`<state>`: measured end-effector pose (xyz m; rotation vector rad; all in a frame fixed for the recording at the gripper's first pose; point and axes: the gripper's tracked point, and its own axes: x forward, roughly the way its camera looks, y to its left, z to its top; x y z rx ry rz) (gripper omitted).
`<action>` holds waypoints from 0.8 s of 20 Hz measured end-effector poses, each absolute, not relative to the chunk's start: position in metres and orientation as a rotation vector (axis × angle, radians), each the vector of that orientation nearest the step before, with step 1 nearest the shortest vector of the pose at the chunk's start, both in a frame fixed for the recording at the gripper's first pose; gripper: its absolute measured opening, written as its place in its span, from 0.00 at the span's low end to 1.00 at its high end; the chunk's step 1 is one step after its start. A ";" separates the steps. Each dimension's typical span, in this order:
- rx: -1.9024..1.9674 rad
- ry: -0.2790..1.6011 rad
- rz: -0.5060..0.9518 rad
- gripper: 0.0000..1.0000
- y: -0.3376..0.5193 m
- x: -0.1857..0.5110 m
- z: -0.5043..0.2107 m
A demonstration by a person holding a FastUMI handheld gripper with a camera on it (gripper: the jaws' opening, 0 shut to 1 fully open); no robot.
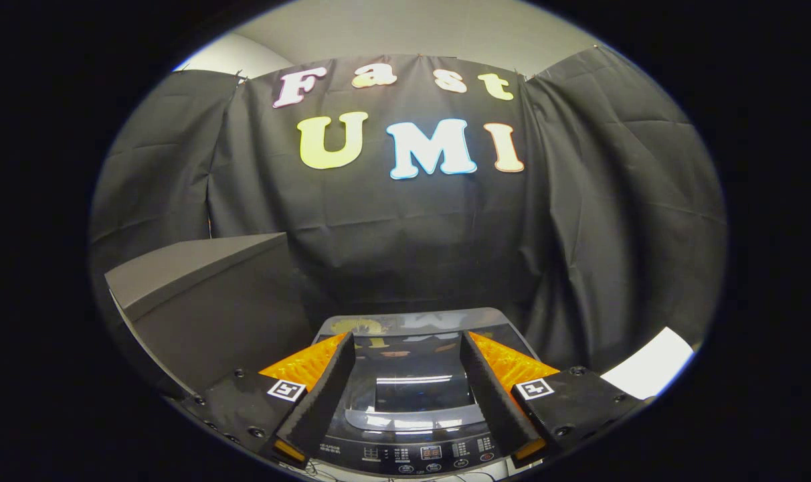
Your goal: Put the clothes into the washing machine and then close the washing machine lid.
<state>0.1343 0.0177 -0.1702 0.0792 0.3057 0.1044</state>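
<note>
Washing machine (pixel 409 388) beneath spread tongs (pixel 405 348)

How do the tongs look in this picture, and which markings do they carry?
The tongs have two long, wedge-shaped fingers, standing apart, open, with nothing between them. Each finger sits on a dark block fixed with round screws. Each block carries a small square black-and-white marker. Beneath the tongs lies the washing machine lid.

Gripper view looks forward, seemingly slightly downward, over the washing machine (pixel 405 395) toward the wall.
</note>
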 end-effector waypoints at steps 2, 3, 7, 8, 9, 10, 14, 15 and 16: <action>0.093 0.276 0.101 0.98 0.018 0.124 -0.153; 0.099 0.260 0.101 0.98 0.017 0.119 -0.143; 0.117 0.189 0.095 0.98 0.015 0.093 -0.101; 0.119 0.171 0.090 0.98 0.012 0.086 -0.090; 0.116 0.160 0.087 0.98 0.009 0.077 -0.082; 0.114 0.150 0.083 0.98 0.008 0.069 -0.075; 0.105 0.112 0.054 0.98 -0.005 0.038 -0.050; 0.101 0.096 0.037 0.98 -0.010 0.030 -0.044; 0.096 0.079 0.023 0.98 -0.016 0.024 -0.038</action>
